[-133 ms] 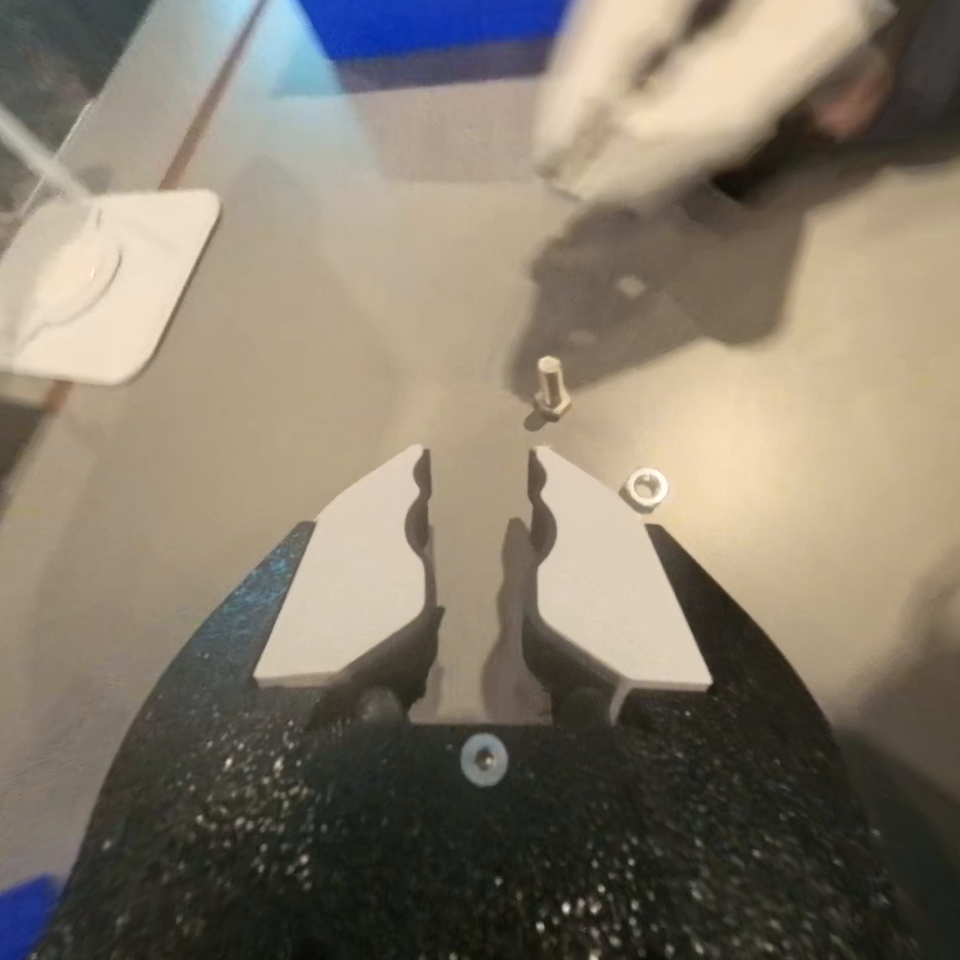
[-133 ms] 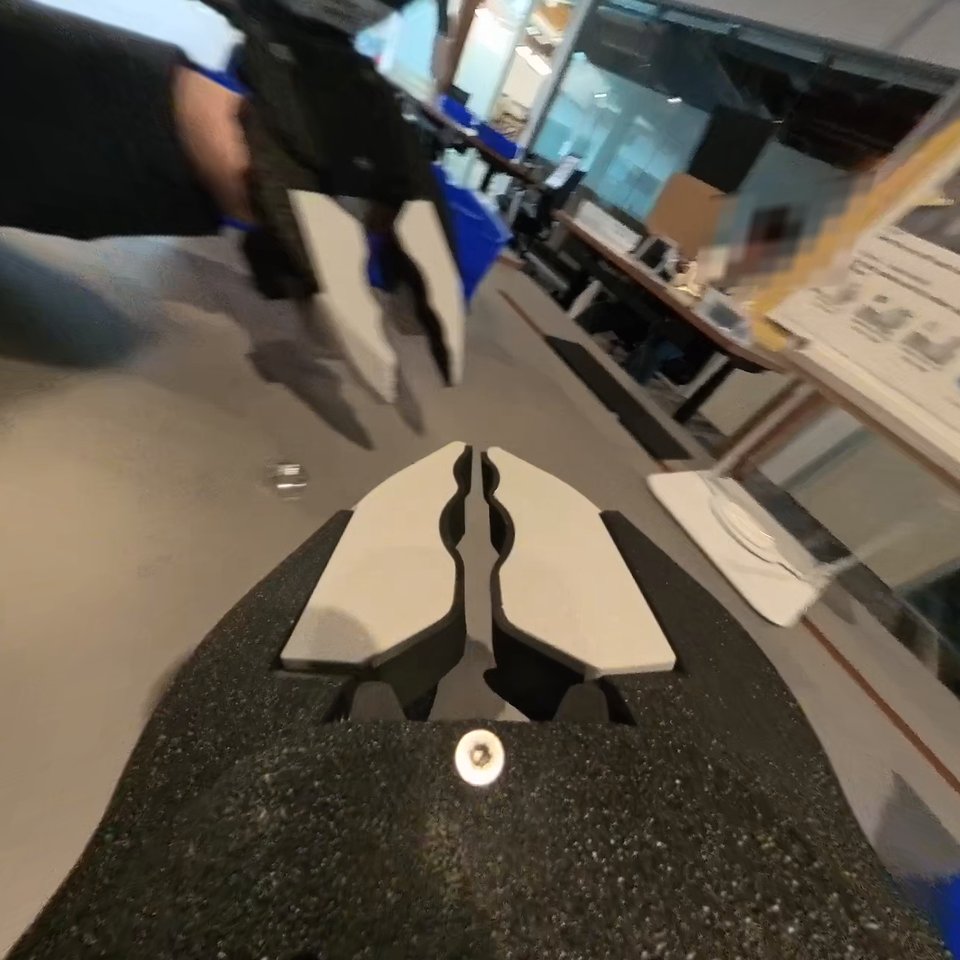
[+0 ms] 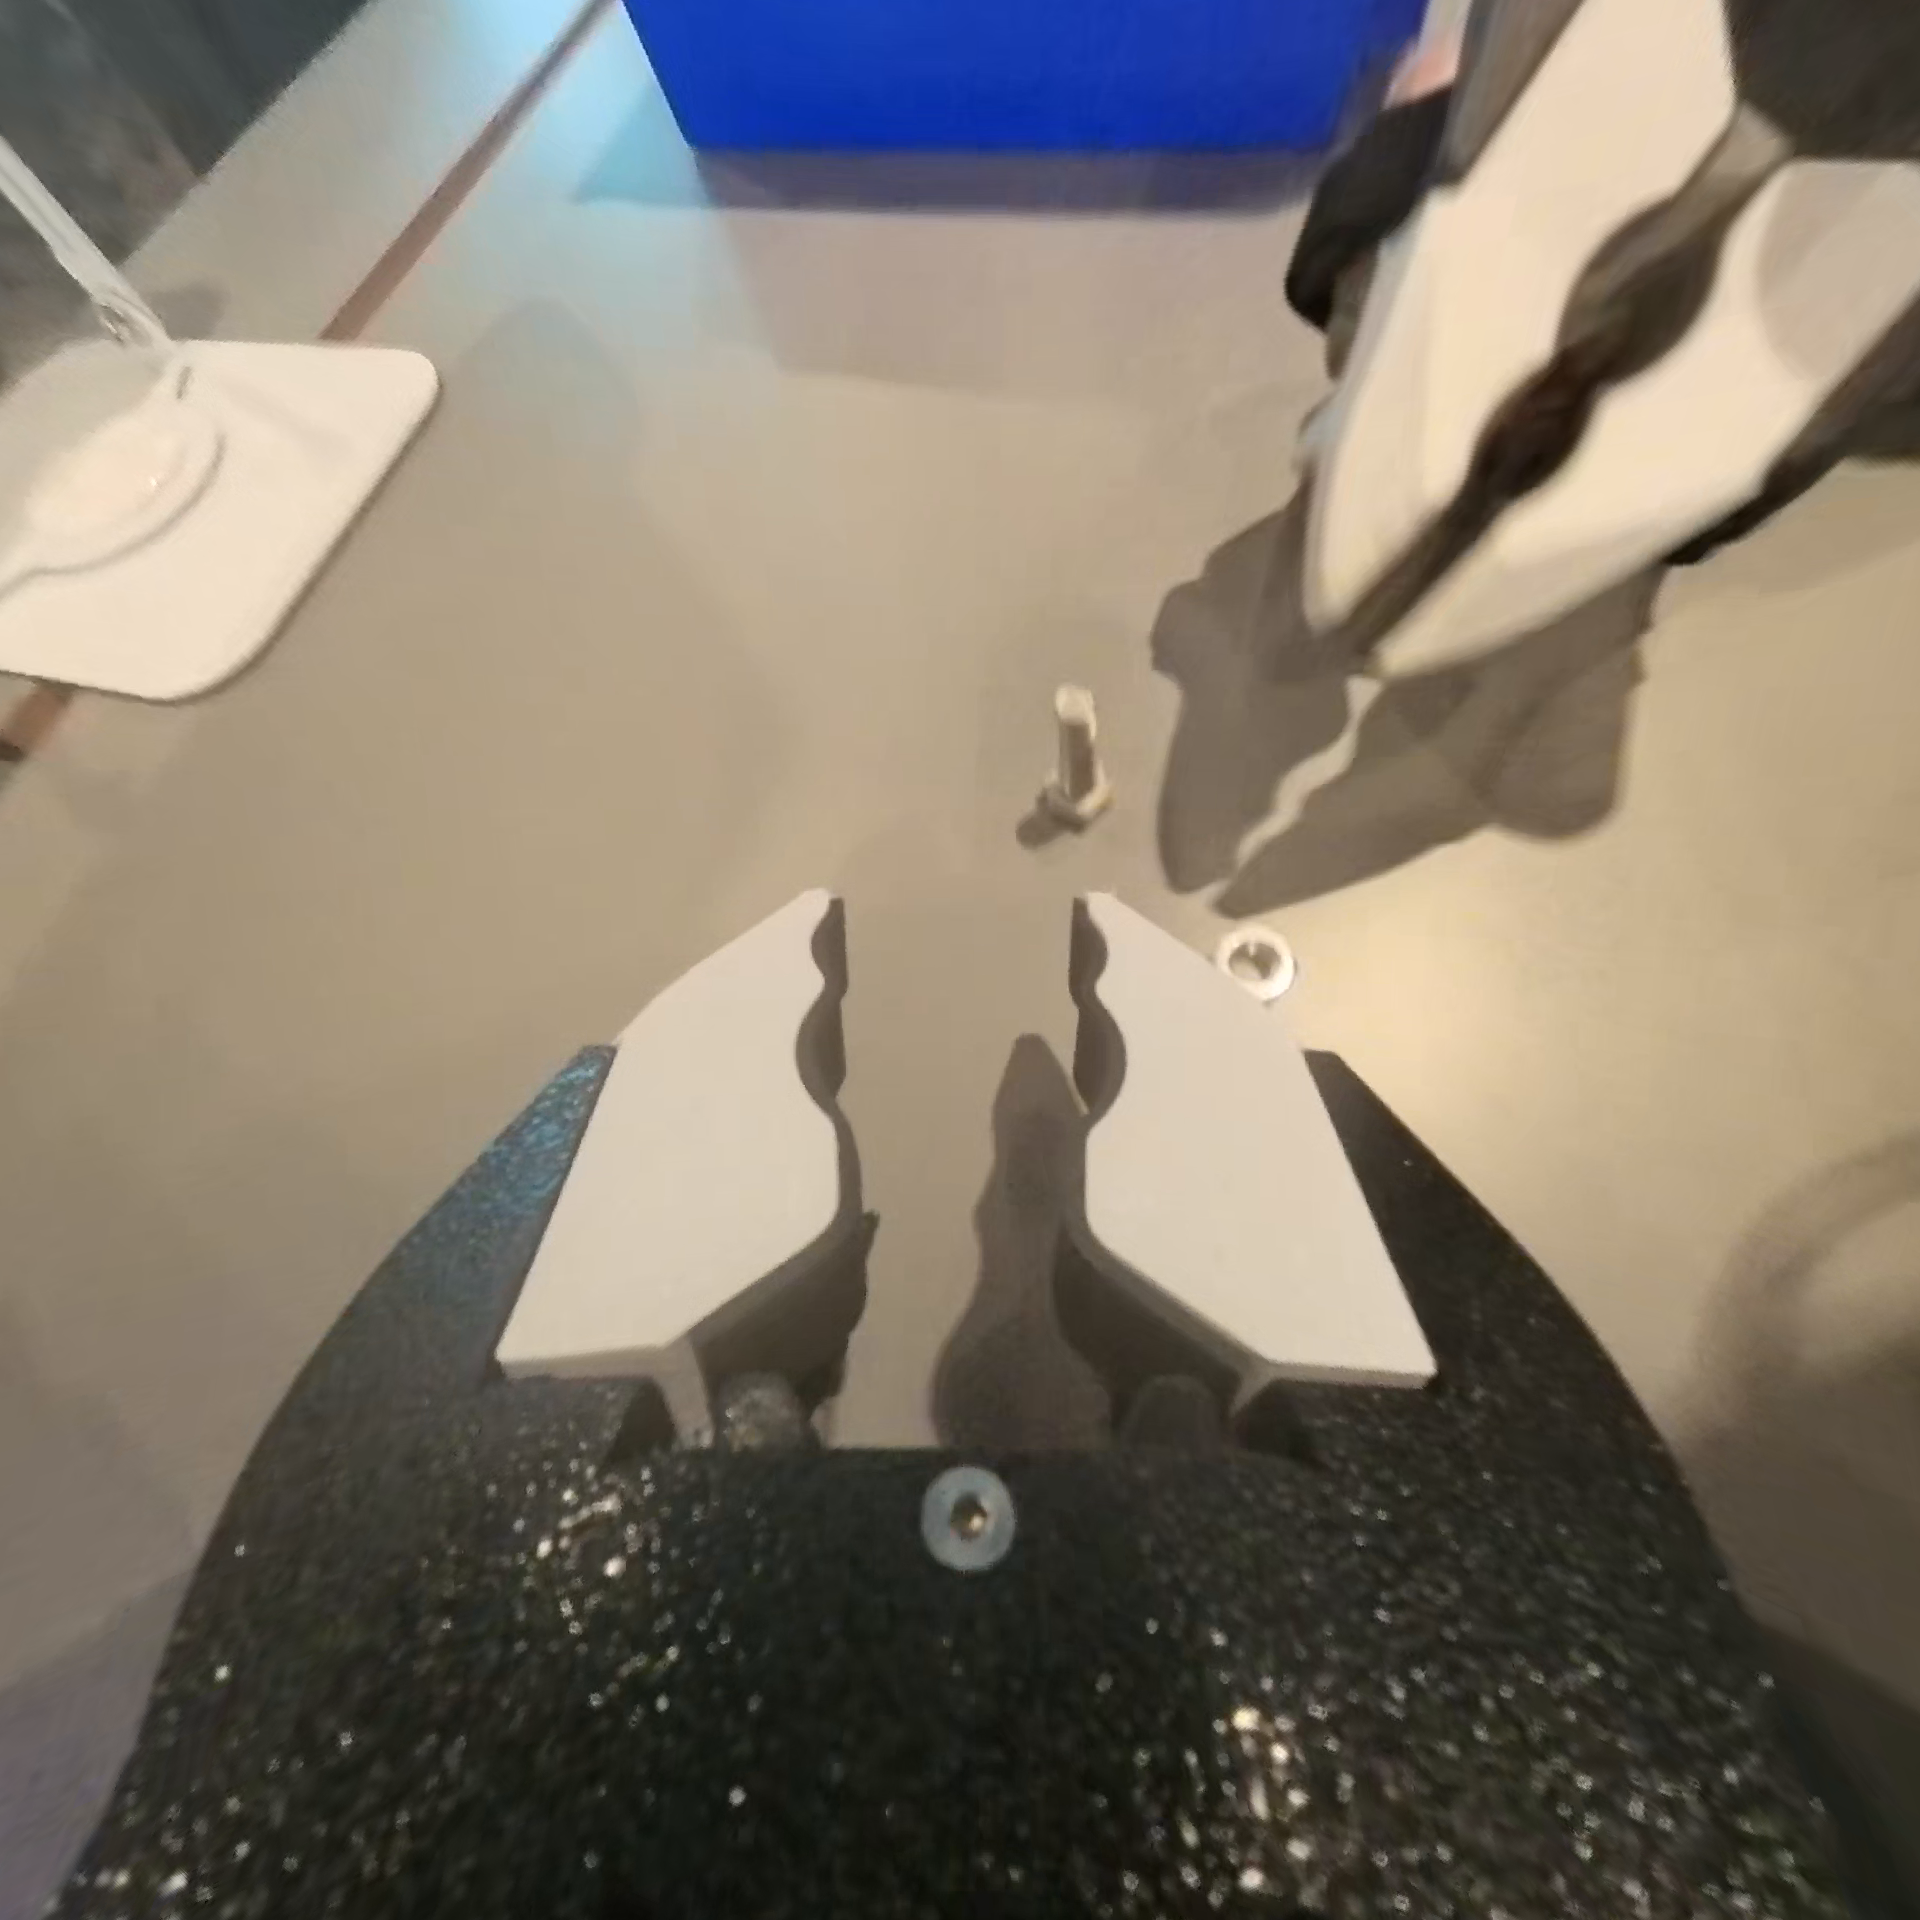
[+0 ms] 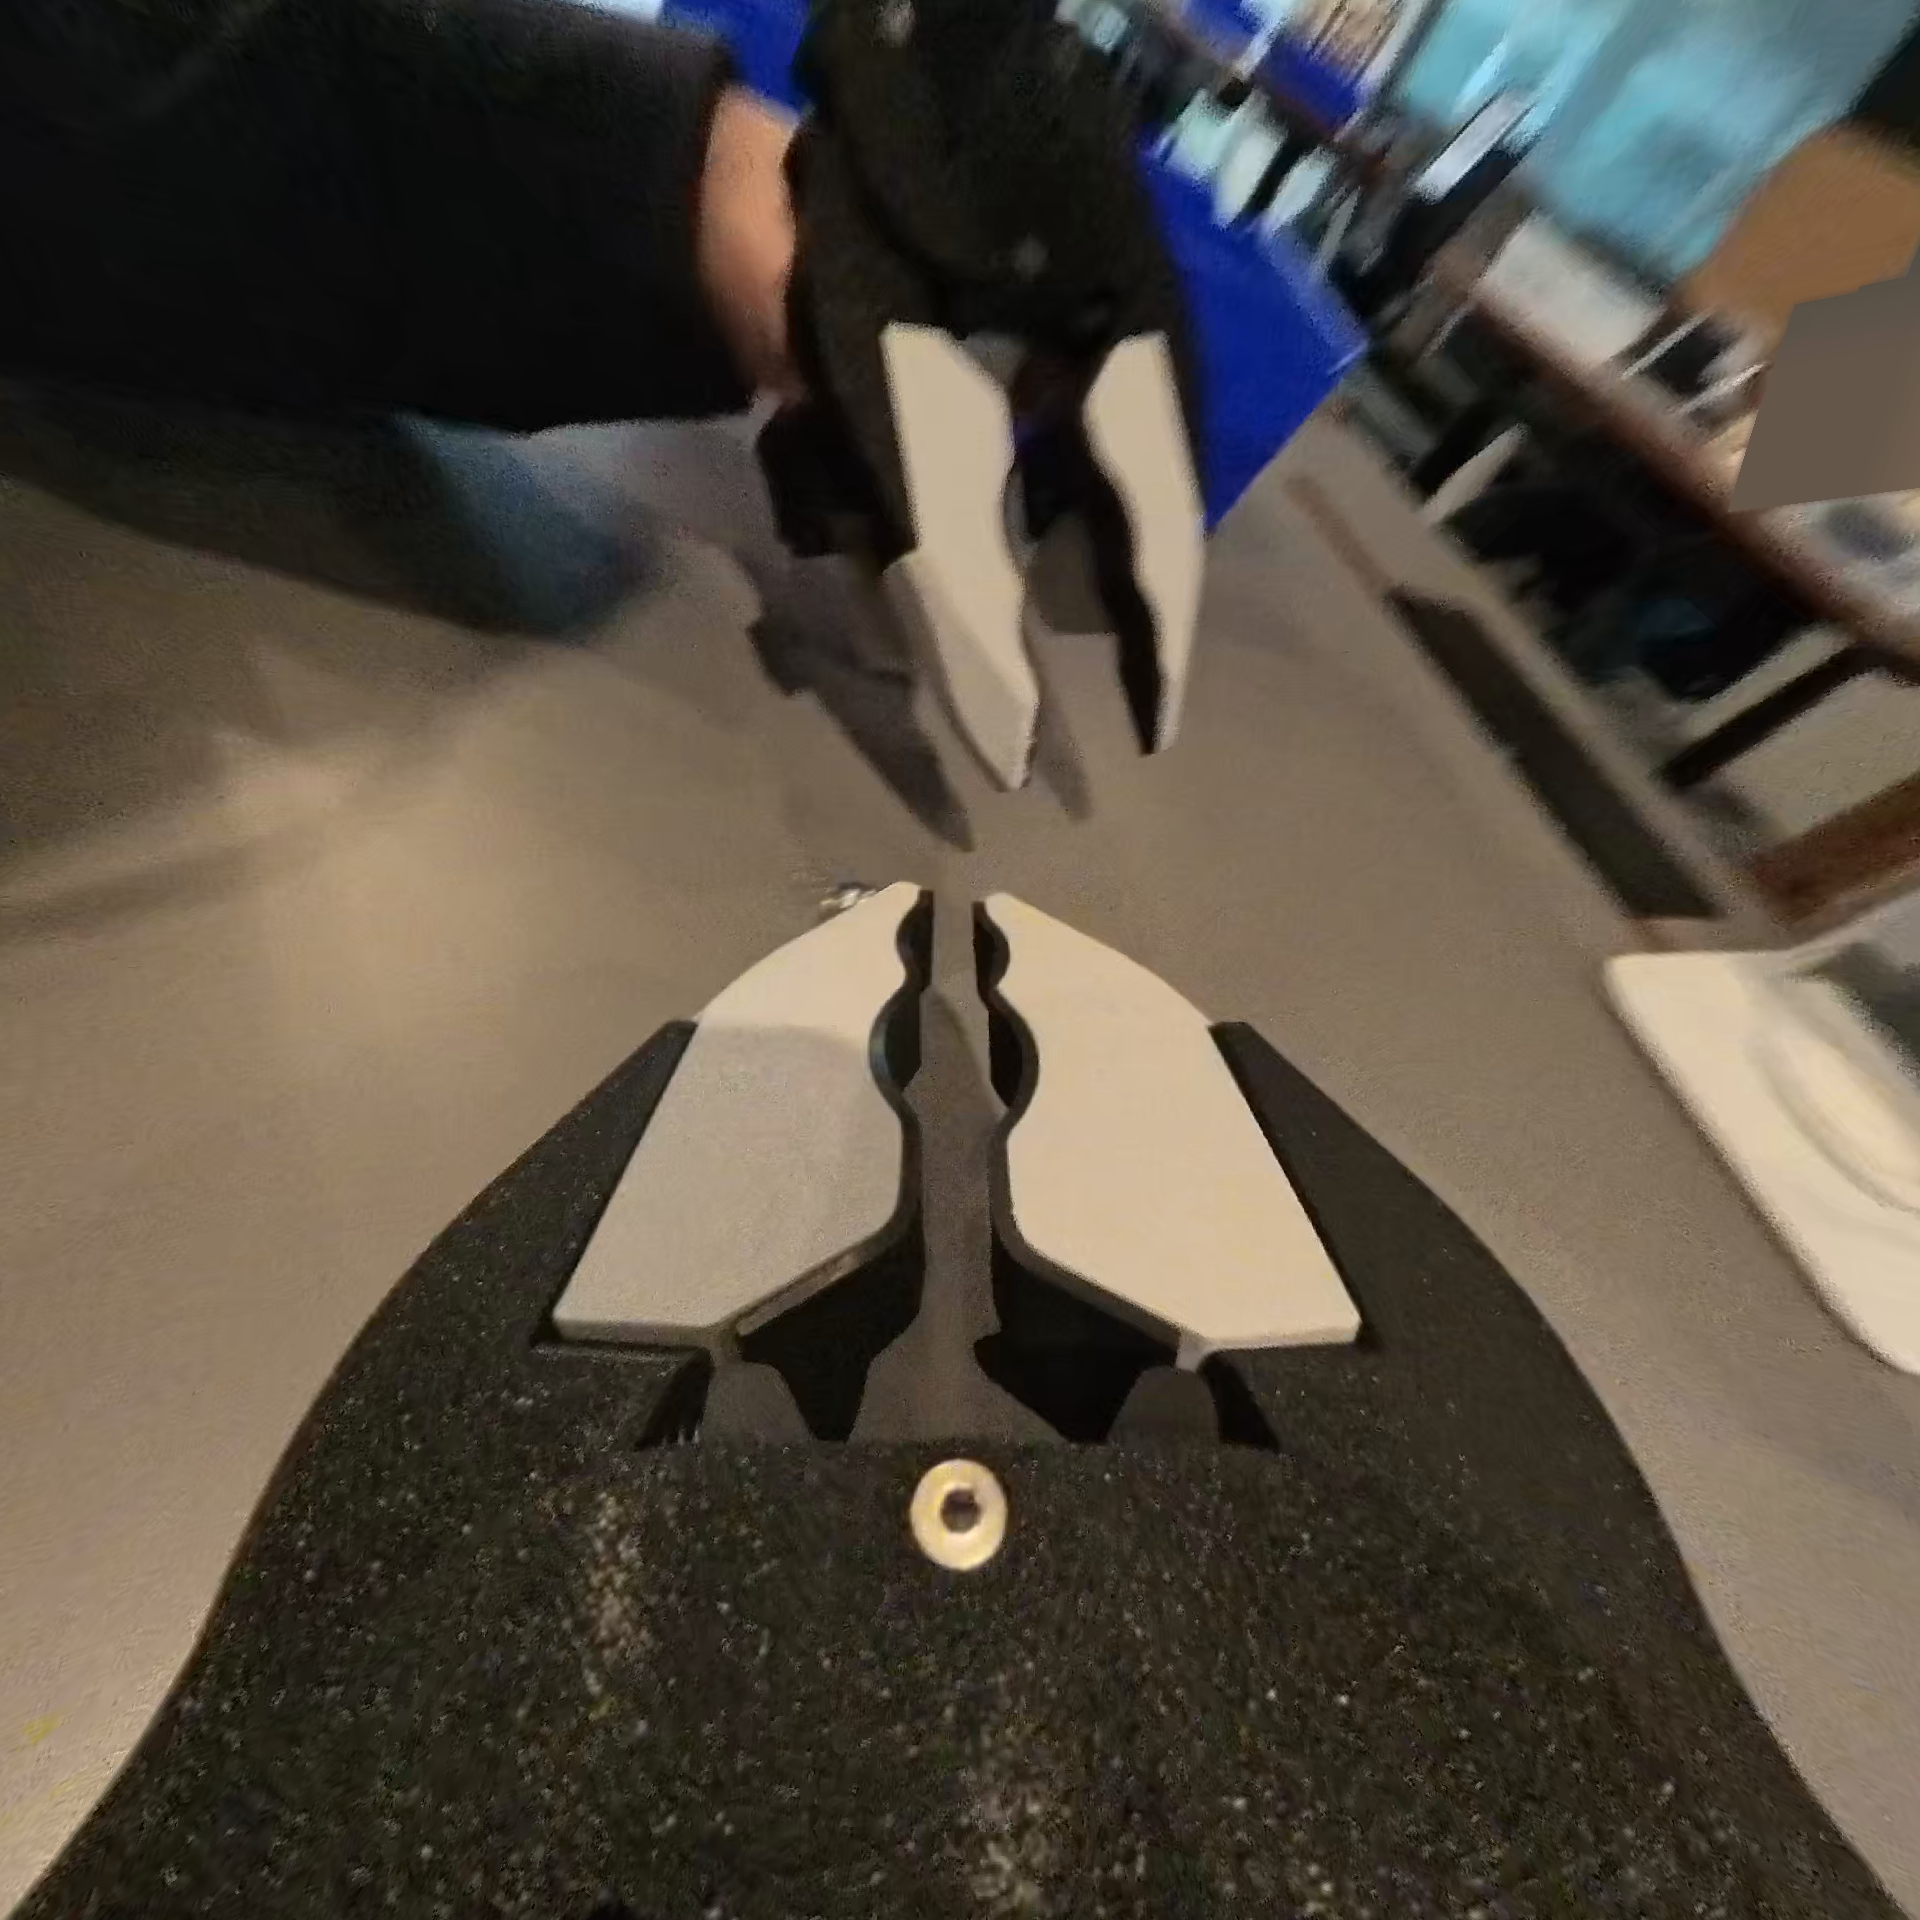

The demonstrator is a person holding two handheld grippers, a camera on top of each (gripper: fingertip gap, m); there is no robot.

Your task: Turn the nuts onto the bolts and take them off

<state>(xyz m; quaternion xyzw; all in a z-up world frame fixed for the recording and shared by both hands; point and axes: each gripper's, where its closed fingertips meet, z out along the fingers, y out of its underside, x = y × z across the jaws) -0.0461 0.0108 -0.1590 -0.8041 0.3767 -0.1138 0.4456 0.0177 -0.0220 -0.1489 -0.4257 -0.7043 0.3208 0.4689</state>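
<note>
Two grippers, both empty: left gripper [image 3: 958, 914] jaws apart, lined up below the upright bolt [image 3: 1072, 764] at frame centre; right gripper [image 4: 951, 902] nearly closed, empty. Nut [image 3: 1257, 954] lies loose beside the bolt, unthreaded.

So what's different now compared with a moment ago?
The right gripper has swung in closer, its nearly closed tips now hanging just right of the bolt. The left gripper has spread a little wider. Neither has taken hold of anything. The bolt stays upright on its head and the nut stays flat on the grey table.
</note>
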